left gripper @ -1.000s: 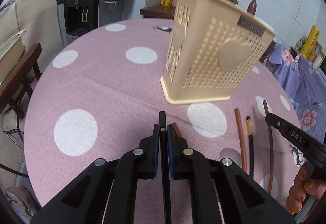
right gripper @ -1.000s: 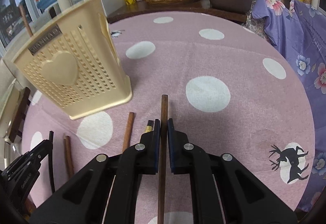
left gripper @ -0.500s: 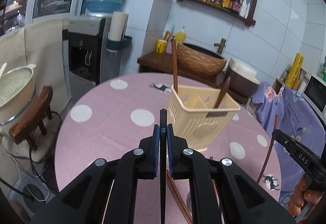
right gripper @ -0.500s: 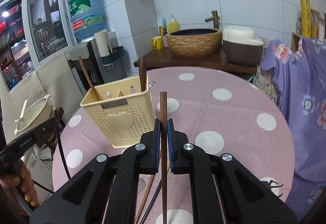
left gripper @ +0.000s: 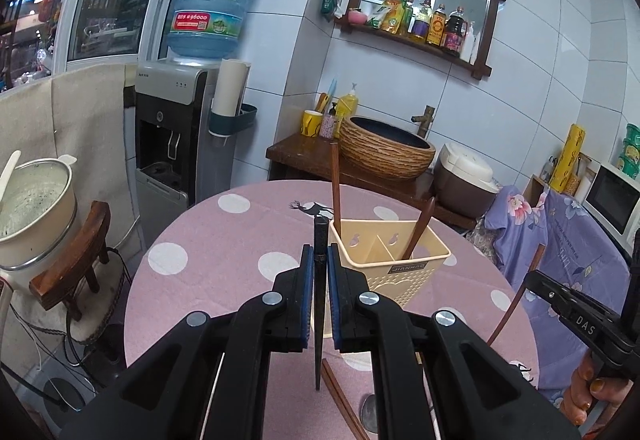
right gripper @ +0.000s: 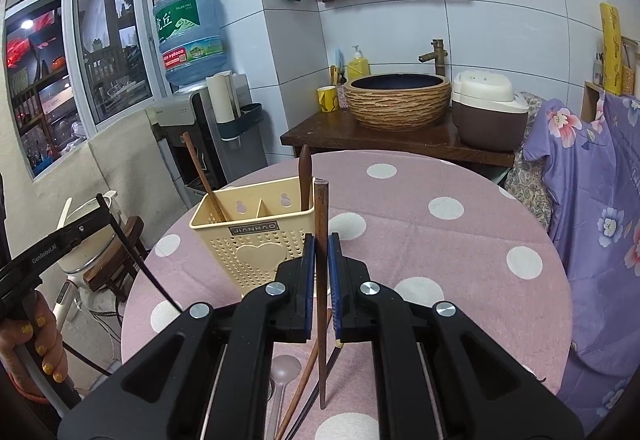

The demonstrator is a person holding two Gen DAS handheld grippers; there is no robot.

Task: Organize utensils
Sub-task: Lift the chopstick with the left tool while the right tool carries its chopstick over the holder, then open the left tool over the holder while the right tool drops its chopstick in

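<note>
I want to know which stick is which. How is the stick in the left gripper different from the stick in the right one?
The left gripper holds a black chopstick; the right gripper holds a brown chopstick. The black chopstick's top sits just above the fingers, while the brown chopstick sticks up well above them. Both stand upright, are pinched tight, and are lifted above the pink table near the yellow holder.

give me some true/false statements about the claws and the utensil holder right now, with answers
1. The left claw grips a black chopstick. True.
2. The right claw is open and holds nothing. False: it is shut on a brown chopstick.
3. The utensil holder lies tipped on its side. False: it stands upright on the table.
4. A wooden spoon stands in the utensil holder. True.
5. Utensils remain on the table. True.
</note>
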